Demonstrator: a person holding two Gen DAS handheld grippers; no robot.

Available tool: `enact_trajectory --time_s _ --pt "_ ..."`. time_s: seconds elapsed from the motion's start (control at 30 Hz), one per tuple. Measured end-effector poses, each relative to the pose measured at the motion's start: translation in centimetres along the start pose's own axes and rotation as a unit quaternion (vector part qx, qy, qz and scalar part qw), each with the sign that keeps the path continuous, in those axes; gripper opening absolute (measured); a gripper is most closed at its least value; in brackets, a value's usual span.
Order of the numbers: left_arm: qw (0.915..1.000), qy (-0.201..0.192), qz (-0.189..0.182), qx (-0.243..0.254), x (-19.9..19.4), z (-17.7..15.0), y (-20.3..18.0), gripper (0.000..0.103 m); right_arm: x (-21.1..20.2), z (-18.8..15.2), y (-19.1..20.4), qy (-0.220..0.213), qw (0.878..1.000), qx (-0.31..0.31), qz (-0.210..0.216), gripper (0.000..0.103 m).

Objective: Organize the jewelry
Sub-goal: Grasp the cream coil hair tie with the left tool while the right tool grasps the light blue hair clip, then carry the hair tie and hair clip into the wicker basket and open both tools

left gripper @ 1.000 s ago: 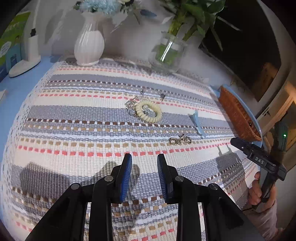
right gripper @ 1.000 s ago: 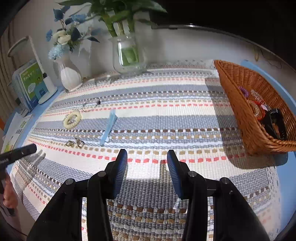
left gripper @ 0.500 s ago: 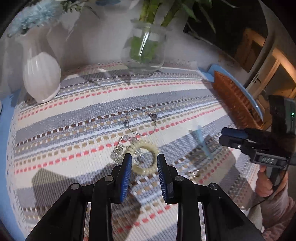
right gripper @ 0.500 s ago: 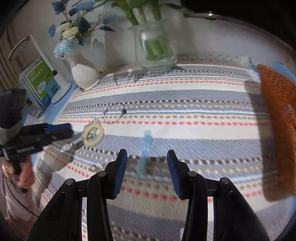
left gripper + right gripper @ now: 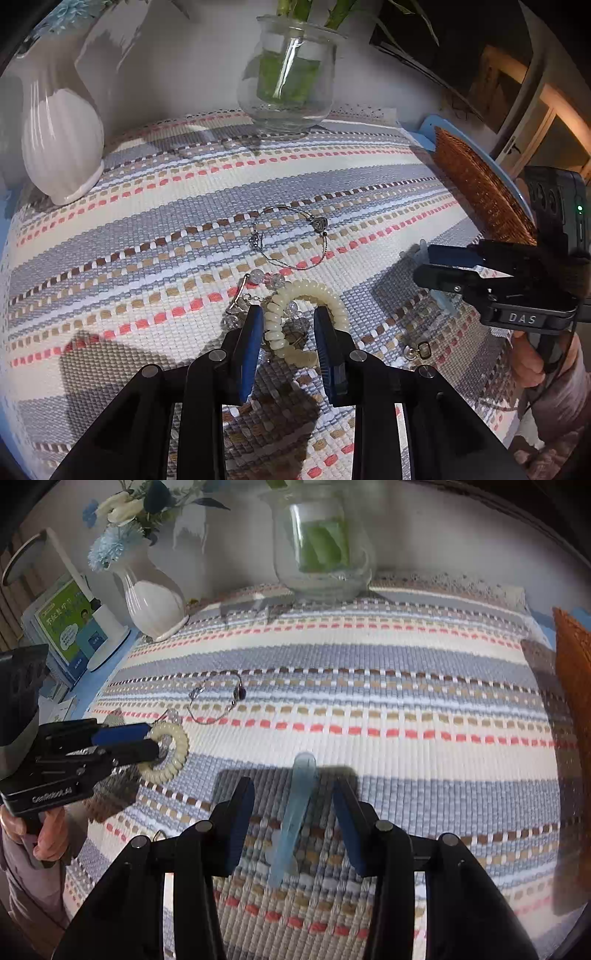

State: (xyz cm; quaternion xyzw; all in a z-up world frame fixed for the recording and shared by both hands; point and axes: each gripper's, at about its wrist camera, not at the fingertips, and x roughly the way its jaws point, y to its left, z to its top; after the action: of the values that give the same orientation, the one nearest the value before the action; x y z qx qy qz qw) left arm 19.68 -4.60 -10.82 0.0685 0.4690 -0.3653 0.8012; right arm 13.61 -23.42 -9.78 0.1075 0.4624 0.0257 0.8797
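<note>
Your left gripper, jaws apart, straddles the cream beaded bracelet; your "DAS"-labelled right gripper gapes around the pale-blue translucent plastic hair clip.

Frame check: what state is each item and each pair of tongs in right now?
Left tongs: open, straddling the cream bead bracelet, which lies flat.
Right tongs: open, straddling the blue hair clip, which lies flat.
Silver bangle: on the mat, untouched.
Glass vase: upright.
White vase: upright.

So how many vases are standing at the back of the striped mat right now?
2: a white ribbed vase at the back left holding flowers, and a clear glass vase at the back centre holding green stems. Others could be outside the views.
</note>
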Motion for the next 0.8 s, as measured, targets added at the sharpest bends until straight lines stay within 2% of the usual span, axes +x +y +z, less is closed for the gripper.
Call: enact_trajectory --time_s 0.07,0.17,0.23,0.3,0.33,0.37,0.5,0.7,0.8 --pt "1.0 0.0 0.004 0.005 0.2 -0.1 -0.2 0.028 0.3 0.2 0.3 -0.002 1.0 -0.006 -0.008 0.047" --pt "0.9996 -0.002 0.019 0.019 0.3 -0.1 -0.8 0.028 0.6 0.3 0.8 -0.011 0.999 -0.021 -0.038 0.036" --pt "0.9995 -0.005 0.021 0.022 0.3 -0.1 -0.9 0.028 0.7 0.3 1.0 -0.014 0.998 -0.025 -0.047 0.021" --pt "0.9995 -0.008 0.022 0.022 0.4 -0.1 -1.1 0.028 0.7 0.3 0.8 -0.014 0.998 -0.024 -0.051 0.016" --pt "0.9993 -0.011 0.027 0.025 0.5 -0.1 -1.2 0.024 0.7 0.3 0.7 -0.016 0.998 -0.022 -0.051 0.015" --pt "0.9989 -0.013 0.035 0.028 0.5 -0.1 -1.3 0.012 0.7 0.3 0.6 -0.016 0.998 -0.021 -0.05 0.015" --pt "0.9991 -0.017 0.027 0.028 0.6 -0.2 -1.4 0.011 0.4 0.2 0.5 -0.02 0.999 -0.02 -0.044 0.015" --pt "0.9971 -0.074 -0.016 0.007 -2.1 -0.1 -0.7 0.011 -1.1 -0.3 0.7 -0.054 0.998 -0.025 -0.024 0.015" --pt "0.9965 -0.08 -0.023 -0.002 -2.8 0.1 -0.8 0.011 -2.1 -0.5 1.0 -0.074 0.997 -0.031 -0.021 0.015"
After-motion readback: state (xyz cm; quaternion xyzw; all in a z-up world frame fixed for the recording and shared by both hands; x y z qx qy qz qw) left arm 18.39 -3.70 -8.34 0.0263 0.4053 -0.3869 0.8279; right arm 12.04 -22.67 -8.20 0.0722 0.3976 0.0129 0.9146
